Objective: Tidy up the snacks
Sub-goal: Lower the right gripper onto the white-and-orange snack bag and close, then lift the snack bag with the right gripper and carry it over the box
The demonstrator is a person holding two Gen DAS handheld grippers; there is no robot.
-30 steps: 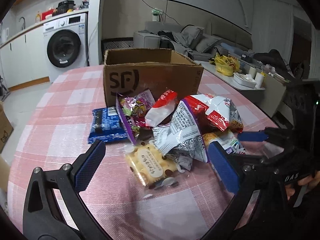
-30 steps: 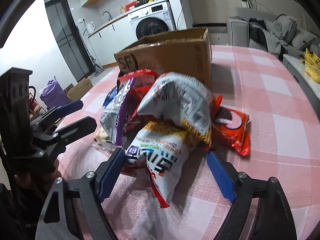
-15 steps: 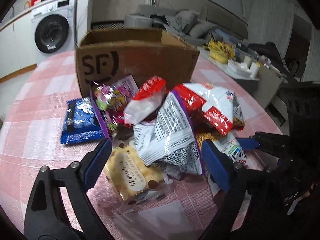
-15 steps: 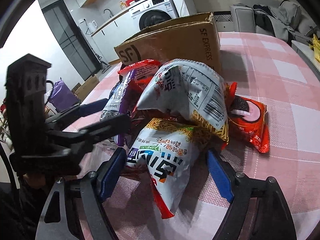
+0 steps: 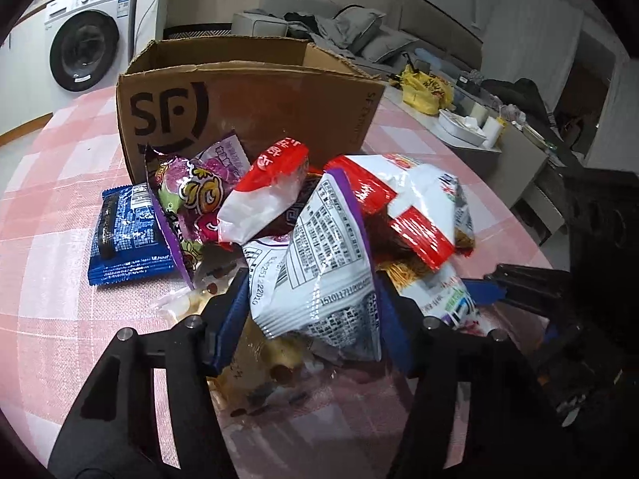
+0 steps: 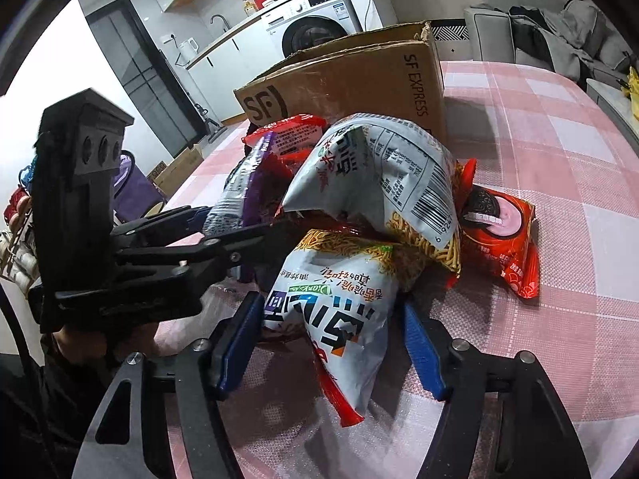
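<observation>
— Blue pads on both, I see. How do the hands sit?

— Both point down at a slant into the heap of snacks. The left gripper (image 5: 311,311) has its jaws closing around a silver-and-purple bag (image 5: 319,279) with its printed back up; its blue pads look pressed to the bag's two sides. The right gripper (image 6: 331,339) is closing too, with a white noodle-snack bag (image 6: 339,311) between the fingers. The left pad touches it, the right pad stands just beside it, so no grip there.

— And the box?

— A brown cardboard SF Express box (image 5: 247,99) stands open-topped behind the heap on the pink checked desk (image 5: 48,159). I cannot see what is in it.

— What else is in the pile?

— A blue packet (image 5: 124,231) lies flat at the left edge, beside a purple cartoon bag (image 5: 191,195). A red-and-white pouch (image 5: 263,195) leans on top. A red cookie packet (image 6: 499,239) lies on the far right. A clear bag of biscuits (image 5: 263,363) lies under the left gripper.

— Anything in the way?

— In the right wrist view the left gripper reaches across, its fingers deep among the bags, and a second white noodle bag (image 6: 383,175) rests on the one between the right fingers.
</observation>
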